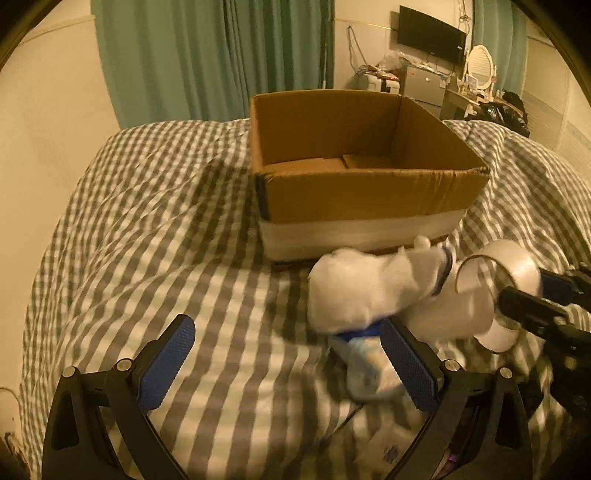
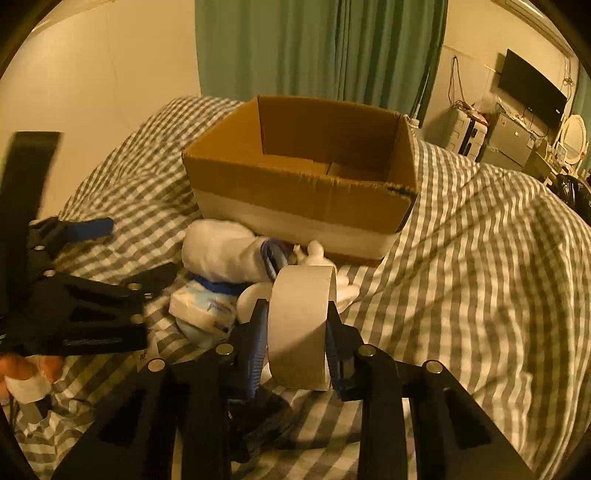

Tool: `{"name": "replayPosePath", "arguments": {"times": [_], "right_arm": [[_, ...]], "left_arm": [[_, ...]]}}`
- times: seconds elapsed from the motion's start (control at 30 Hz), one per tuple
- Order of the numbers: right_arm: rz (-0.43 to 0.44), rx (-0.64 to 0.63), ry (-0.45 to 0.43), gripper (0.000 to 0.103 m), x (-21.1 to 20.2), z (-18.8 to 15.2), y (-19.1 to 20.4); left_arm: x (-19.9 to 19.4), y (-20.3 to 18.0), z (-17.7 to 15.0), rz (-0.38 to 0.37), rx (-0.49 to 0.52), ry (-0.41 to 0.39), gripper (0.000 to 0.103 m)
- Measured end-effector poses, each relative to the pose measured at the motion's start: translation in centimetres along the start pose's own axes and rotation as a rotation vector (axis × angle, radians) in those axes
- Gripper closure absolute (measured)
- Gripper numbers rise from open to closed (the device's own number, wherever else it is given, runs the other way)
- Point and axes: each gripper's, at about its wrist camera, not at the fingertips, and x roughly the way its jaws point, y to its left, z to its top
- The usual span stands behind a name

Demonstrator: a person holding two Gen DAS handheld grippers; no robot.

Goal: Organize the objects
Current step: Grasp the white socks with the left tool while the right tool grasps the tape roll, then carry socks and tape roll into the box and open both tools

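An open cardboard box stands on the checked bedcover, its inside bare. In front of it lie a white plush toy with a blue collar and a soft tissue pack. My right gripper is shut on a roll of white tape, held upright just above the cover; the roll also shows in the left wrist view. My left gripper is open and empty; its right finger touches the tissue pack below the plush.
The grey-and-white checked bedcover fills the bed. A green curtain hangs behind. A desk with a monitor and mirror stands at the far right. A cream wall runs along the left.
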Motion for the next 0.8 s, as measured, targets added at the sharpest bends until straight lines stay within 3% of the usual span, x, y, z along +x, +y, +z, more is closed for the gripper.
{"name": "replayPosePath", "arguments": {"times": [0.1, 0.27, 0.43, 0.53, 0.6, 0.8], "right_arm": [[0.013, 0.011, -0.044, 0.075, -1.3, 0.8, -1.0], [-0.044, 0.011, -0.053, 0.075, -1.2, 2.2, -3.2], [0.007, 0.049, -0.031, 0.075, 0.4, 2.1, -4.3], [0.019, 0.061, -0.010, 0.075, 1.4, 1.8, -4.5], [0.030, 0.070, -0.008, 0.075, 1.5, 1.7, -4.7], [0.012, 0.053, -0.005, 0.075, 1.4, 1.3, -4.5]], "left_arm": [[0.5, -0.8, 0.9, -0.028, 0.025, -0.011, 0.000], [2.9, -3.0, 1.8, -0.050, 0.103, 0.023, 0.000], [4.9, -4.5, 2.3, -0.067, 0.143, 0.039, 0.000], [5.6, -4.8, 2.4, -0.101, 0.141, 0.045, 0.013], [5.8, -4.8, 2.5, -0.158, 0.135, 0.061, 0.034], [5.0, -5.1, 2.3, -0.154, 0.145, 0.059, 0.042]]}}
